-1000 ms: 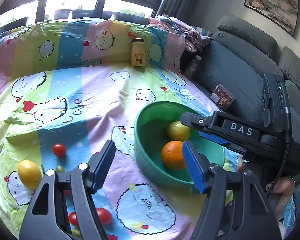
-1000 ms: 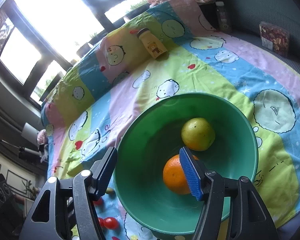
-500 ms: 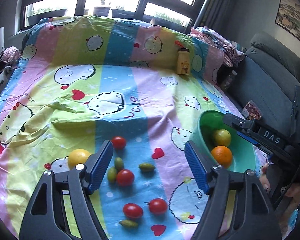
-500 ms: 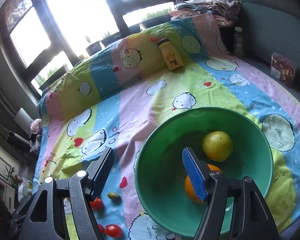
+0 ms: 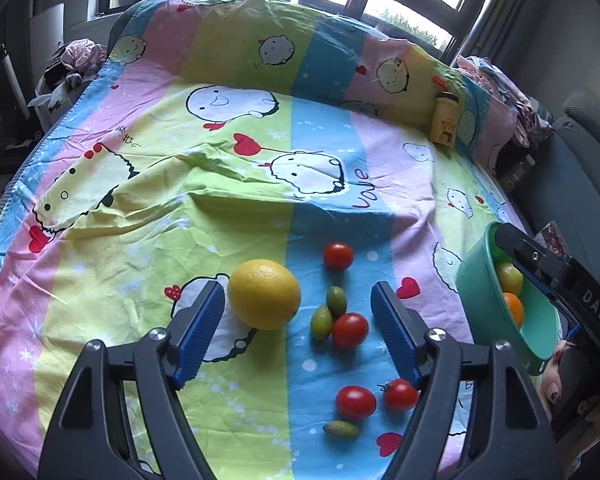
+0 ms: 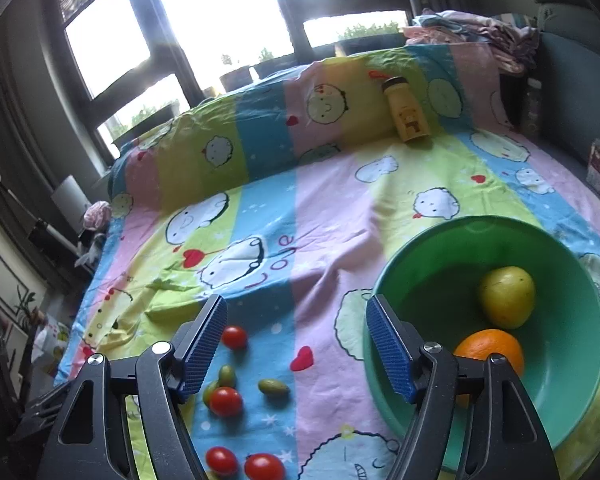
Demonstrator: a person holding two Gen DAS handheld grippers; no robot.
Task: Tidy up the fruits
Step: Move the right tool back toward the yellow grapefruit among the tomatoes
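Both grippers, left gripper (image 5: pixel 298 322) and right gripper (image 6: pixel 296 342) marked "DAS", have fingers just spreading, empty, above a bedsheet (image 5: pixel 260 184) reading "love".

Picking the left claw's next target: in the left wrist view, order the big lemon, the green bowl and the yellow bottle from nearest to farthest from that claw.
1. Big lemon: just ahead of the open left claw, by its left finger.
2. Green bowl: off to the right, holding two fruits.
3. Yellow bottle: far back right, against the raised fold of the sheet.

Backlit windows (image 6: pixel 228 12) glare; fisheye-warped edges
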